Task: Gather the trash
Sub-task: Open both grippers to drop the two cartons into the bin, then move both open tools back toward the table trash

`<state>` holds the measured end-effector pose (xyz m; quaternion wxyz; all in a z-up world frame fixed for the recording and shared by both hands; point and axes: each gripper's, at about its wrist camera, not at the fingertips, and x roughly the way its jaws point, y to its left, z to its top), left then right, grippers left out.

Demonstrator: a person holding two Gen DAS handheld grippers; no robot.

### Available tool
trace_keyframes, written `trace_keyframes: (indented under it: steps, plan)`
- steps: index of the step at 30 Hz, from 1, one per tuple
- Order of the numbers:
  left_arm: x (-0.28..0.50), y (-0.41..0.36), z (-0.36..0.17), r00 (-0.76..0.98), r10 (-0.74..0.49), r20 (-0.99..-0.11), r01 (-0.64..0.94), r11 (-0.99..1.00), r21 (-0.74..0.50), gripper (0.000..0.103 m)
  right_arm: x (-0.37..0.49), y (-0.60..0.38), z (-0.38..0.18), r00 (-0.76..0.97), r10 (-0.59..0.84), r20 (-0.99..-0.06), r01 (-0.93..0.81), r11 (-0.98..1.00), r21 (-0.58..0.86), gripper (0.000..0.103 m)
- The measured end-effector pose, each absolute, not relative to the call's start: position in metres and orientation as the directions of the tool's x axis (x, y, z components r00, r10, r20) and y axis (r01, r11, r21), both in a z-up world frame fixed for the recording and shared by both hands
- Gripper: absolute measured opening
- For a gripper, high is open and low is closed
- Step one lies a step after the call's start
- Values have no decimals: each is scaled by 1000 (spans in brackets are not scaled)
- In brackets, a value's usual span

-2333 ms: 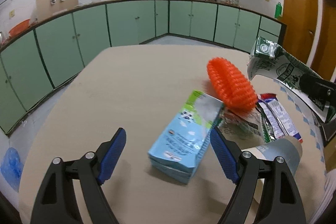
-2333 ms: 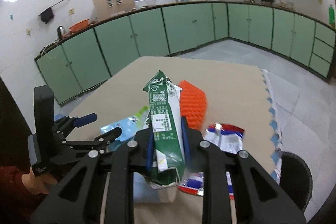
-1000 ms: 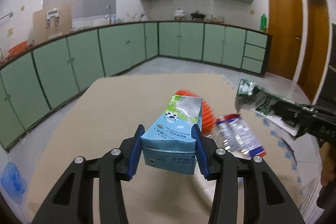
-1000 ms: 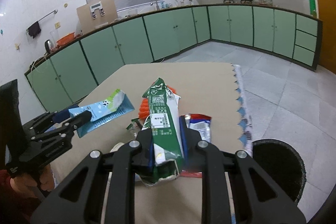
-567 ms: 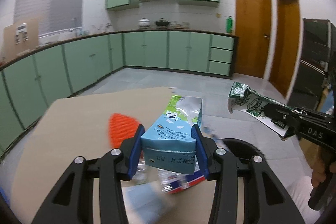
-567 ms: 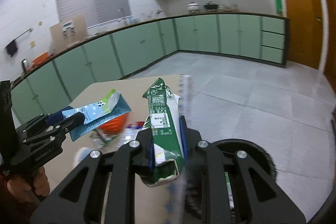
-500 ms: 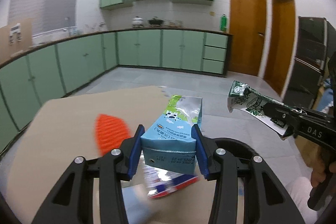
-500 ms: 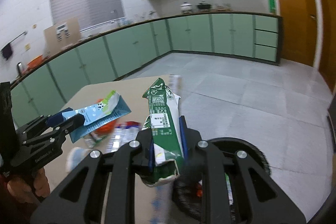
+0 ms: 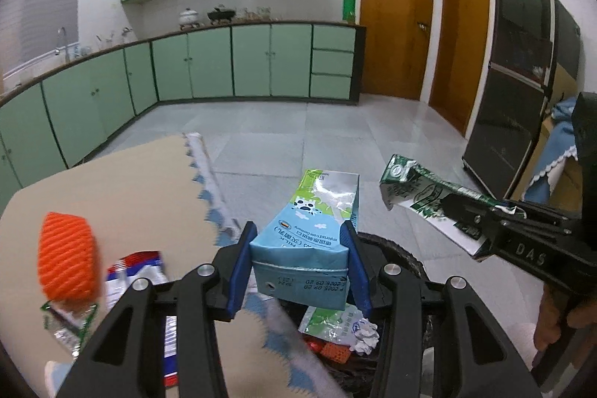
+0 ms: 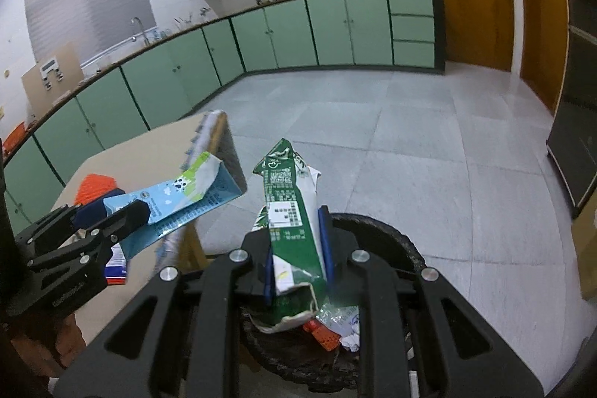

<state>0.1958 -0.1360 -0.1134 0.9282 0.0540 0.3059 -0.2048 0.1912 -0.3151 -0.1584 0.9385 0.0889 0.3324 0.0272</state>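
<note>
Two cartons are held in the air at this moment, one in each gripper, and both are above or near the black waste bin (image 10: 377,237) that stands on the tiled floor beside the table (image 9: 123,189).

The left gripper (image 9: 298,267) pinches the light blue milk carton (image 9: 309,230) by its base, the blue pads pressed on its two sides, so the carton points forward over the near rim of the bin. The right gripper (image 10: 296,256) has the flattened green carton (image 10: 291,215) between its pads, low on the carton, and its jaws are opening; the pads look still in contact with it. I judge this is the release: the green carton hangs directly over the bin's mouth, where crumpled paper and wrappers already lie, so it should fall inside.

On the table remain an orange mesh sleeve (image 9: 67,267) and a red, white and blue wrapper (image 9: 134,271), near the table's edge, so the collecting is not finished.
</note>
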Motion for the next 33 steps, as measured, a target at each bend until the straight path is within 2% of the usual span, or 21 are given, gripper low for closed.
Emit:
trace_keyframes:
  steps: [1, 2, 6, 13, 19, 24, 29, 33]
  plan:
    - [199, -139, -116, 718, -351, -601, 419, 908, -30, 46, 193, -315, -163, 771, 104, -628, 20, 982, 187, 23]
    - [205, -143, -119, 701, -358, -617, 426, 904, -40, 46, 195, -317, -167, 767, 99, -635, 31, 981, 190, 29]
    - [218, -150, -127, 676, -370, -638, 428, 901, -69, 48, 206, -327, -180, 754, 111, -647, 47, 974, 222, 35]
    - [221, -150, -126, 683, -370, -630, 420, 904, -76, 51, 205, -335, -184, 755, 104, -647, 68, 970, 235, 38]
    - [212, -132, -113, 713, -363, -599, 405, 912, -69, 63, 197, -328, -164, 794, 94, -601, 69, 968, 243, 62]
    - [191, -96, -99, 763, -316, -563, 356, 934, -40, 73, 181, -306, -143, 838, 80, -540, 61, 969, 239, 89]
    - [173, -52, -89, 806, -237, -543, 277, 961, -8, 79, 172, -273, -128, 856, 100, -508, 17, 975, 221, 91]
    - [154, -7, -89, 832, -141, -536, 193, 980, 41, 79, 169, -235, -121, 864, 125, -488, -40, 983, 180, 91]
